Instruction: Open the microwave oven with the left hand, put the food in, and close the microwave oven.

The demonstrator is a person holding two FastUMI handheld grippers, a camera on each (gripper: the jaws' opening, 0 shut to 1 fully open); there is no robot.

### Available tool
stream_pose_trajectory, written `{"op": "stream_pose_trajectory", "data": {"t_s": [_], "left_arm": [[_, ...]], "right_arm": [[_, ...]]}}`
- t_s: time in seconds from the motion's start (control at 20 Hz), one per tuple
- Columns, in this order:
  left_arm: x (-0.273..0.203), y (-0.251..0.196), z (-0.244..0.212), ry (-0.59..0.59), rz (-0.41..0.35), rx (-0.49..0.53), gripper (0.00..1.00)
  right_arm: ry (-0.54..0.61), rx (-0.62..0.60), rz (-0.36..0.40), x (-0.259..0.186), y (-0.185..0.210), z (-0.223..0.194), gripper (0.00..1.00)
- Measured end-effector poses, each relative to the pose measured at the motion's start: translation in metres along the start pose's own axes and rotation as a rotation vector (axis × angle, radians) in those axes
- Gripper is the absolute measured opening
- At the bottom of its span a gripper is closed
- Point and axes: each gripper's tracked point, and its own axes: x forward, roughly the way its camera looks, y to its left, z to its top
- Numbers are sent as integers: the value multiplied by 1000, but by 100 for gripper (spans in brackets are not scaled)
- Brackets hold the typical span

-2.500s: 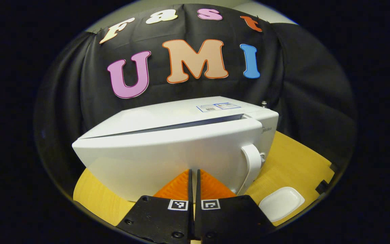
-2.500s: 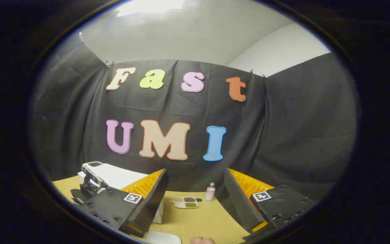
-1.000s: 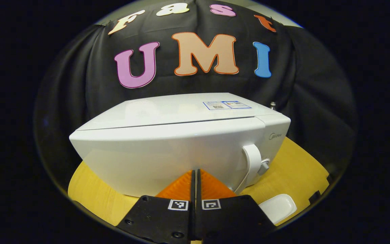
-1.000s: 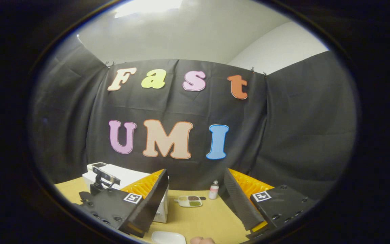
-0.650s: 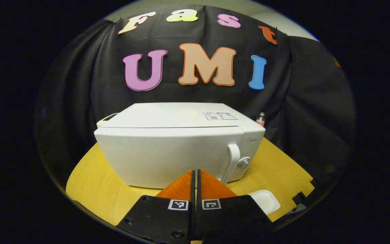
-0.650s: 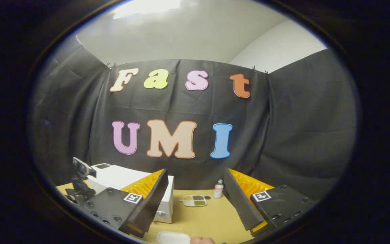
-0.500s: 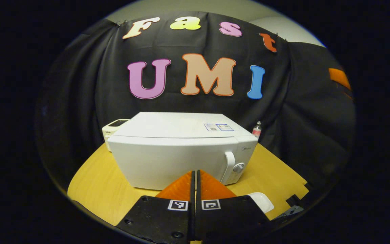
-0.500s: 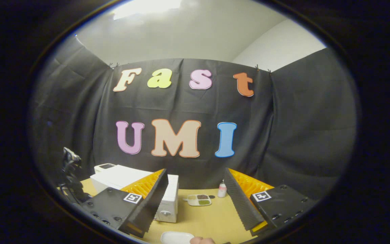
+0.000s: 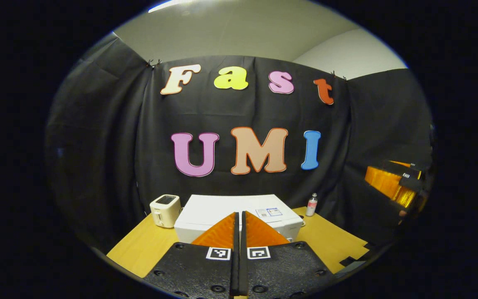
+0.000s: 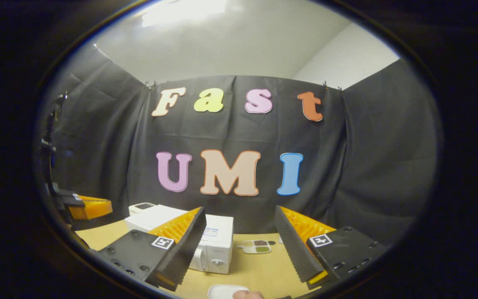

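**Door shut, both hand-held grippers held back**

The left hand-held gripper (image 9: 239, 216) hovers level with its fingers pressed together, holding nothing. The right hand-held gripper (image 10: 239, 228) is spread wide and empty above a small white dish (image 10: 226, 291). Beyond, the microwave oven (image 10: 212, 245) lies long side across the counter (image 10: 255, 265), door closed and facing the grippers. A toaster (image 9: 164, 210) stands beside it.

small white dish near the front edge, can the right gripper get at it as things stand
Probably yes: the right gripper is open, and the small white dish lies on bare table just below it, with nothing between. The microwave stands farther back.
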Motion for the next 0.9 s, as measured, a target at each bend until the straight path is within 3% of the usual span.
{"op": "stream_pose_trajectory", "data": {"t_s": [0.2,0.3,0.4,0.45,0.5,0.55,0.9], "left_arm": [[-17,4,22,-46,28,15,0],[-23,2,30,-75,28,31,29],[-28,0,36,-94,24,13,70],[-29,-1,36,-94,25,0,90],[-30,-2,36,-93,26,-1,99],[-30,-2,35,-85,29,7,93],[-32,-2,31,-64,55,12,94]], "right_arm": [[-10,-1,5,-8,-1,5,96],[-5,11,13,-10,2,5,96],[-6,16,20,-15,4,7,100],[-10,12,21,-17,4,8,96],[-14,3,22,-18,4,9,97],[-15,-5,19,-20,3,9,96],[-12,-7,11,-34,-4,11,96]]}}
